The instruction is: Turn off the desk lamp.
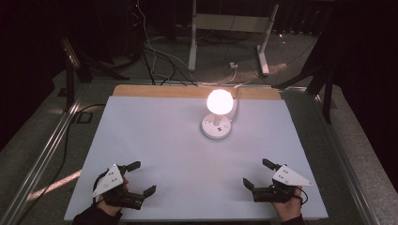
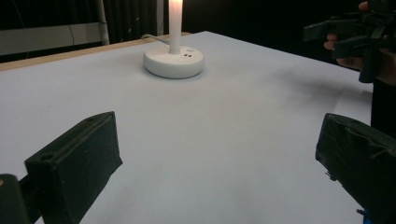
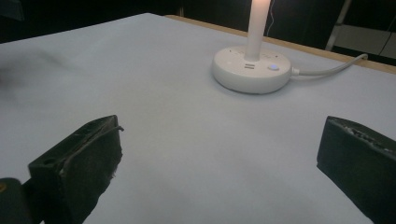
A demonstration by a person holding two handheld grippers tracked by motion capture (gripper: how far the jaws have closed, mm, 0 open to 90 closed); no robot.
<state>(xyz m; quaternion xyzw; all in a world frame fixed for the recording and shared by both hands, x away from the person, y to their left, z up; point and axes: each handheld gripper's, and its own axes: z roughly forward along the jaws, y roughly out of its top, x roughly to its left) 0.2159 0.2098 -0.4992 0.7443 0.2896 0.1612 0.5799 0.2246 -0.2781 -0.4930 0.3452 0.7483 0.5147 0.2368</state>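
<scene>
A small white table lamp with a round glowing globe (image 1: 219, 101) is being seen standing upright on the pale grey-white table covering (image 1: 155, 140), toward the far middle of the table, slightly right of centre in the high view. Its round white plastic base (image 1: 216, 126) is resting flat on the covering, and a white cable (image 3: 327, 70) is being led away from the base toward the far wooden edge of the table (image 1: 155, 91).

The left gripper (image 1: 139, 177) is being held low at the near left corner of the table, with its black jaws spread wide apart and nothing lying between them; it is released. In the left gripper view the lamp base (image 2: 173, 61) is being shown well ahead, beyond bare covering, with the lit stem (image 2: 175, 23) rising from it.

The right gripper (image 1: 256, 173) is being held at the near right corner, likewise released, its jaws being kept wide with nothing gripped. In the right gripper view the base (image 3: 252, 70) is being seen ahead and a little to the right, with small ports and a round button on its top face.

Both grippers are being held well apart from the lamp and from each other. In the left gripper view the right gripper (image 2: 336, 39) is being glimpsed at the upper right, carried in a hand.
</scene>
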